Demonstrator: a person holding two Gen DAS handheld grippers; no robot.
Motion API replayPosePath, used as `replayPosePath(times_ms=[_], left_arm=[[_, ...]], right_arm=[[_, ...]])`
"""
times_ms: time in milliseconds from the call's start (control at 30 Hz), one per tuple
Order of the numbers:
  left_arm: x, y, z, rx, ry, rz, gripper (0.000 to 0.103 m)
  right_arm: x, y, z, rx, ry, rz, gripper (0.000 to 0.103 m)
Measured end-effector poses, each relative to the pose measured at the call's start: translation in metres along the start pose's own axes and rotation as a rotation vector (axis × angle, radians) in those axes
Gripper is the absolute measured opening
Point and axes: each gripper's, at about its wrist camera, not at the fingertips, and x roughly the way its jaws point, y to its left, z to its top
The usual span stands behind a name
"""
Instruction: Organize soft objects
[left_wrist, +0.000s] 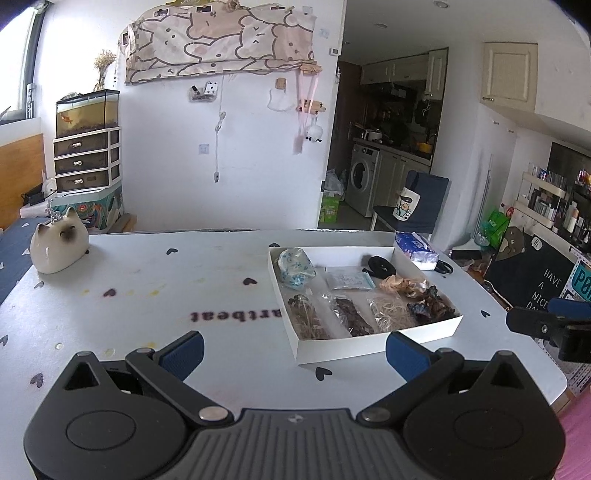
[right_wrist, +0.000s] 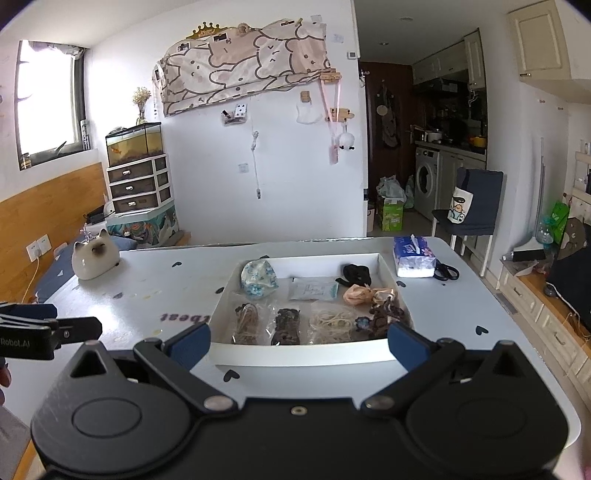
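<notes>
One shallow white cardboard tray (right_wrist: 299, 355) is seen on the pale table with black heart prints (left_wrist: 147, 295), holding eight soft items. Back row: one crumpled white-and-blue patterned cloth bundle (right_wrist: 258, 277), one flat clear packet with a pale blue insert (right_wrist: 312, 288), one coiled black strap (right_wrist: 356, 274), one bunch of peach fabric scrunchies (right_wrist: 364, 294). Front row: three clear plastic bags, one with brown fibres (right_wrist: 246, 322), one with dark brown material (right_wrist: 287, 325), one with cream straw-like strands (right_wrist: 332, 325), plus one dark ruffled blue-brown scrunchie (right_wrist: 380, 319) at the right end. Beside the tray's far right corner, one blue-printed tissue pack (right_wrist: 412, 256) and one pair of black scissors (right_wrist: 445, 272) are seen, touching each other. One glossy ceramic cat figure (left_wrist: 59, 243) sits at the table's far left. Left gripper (left_wrist: 293, 349) is spread wide, nothing between its blue pads, just short of the tray's near left corner. Right gripper (right_wrist: 299, 345) is likewise spread, empty, centred on the tray's near wall.
</notes>
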Motion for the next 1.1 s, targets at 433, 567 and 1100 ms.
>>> replayPosePath(times_ms=[433,567,1100], left_arm=[[-0.0074,0.0086,0.0002,-0.005,-0.005,0.010,0.103],[-0.0069,0.0079,0.0010,-0.006,-0.004,0.012,0.103],[-0.0091,0.0094,0.0026,-0.009,-0.009,0.015,0.103]], right_arm=[[0.0012,0.0041,0.0011,-0.002,0.001,0.017,0.103],[0.0011,0.0047,0.0013,-0.004,0.000,0.021,0.103],[0.0010,0.0041,0.0013,-0.003,-0.001,0.021,0.103]])
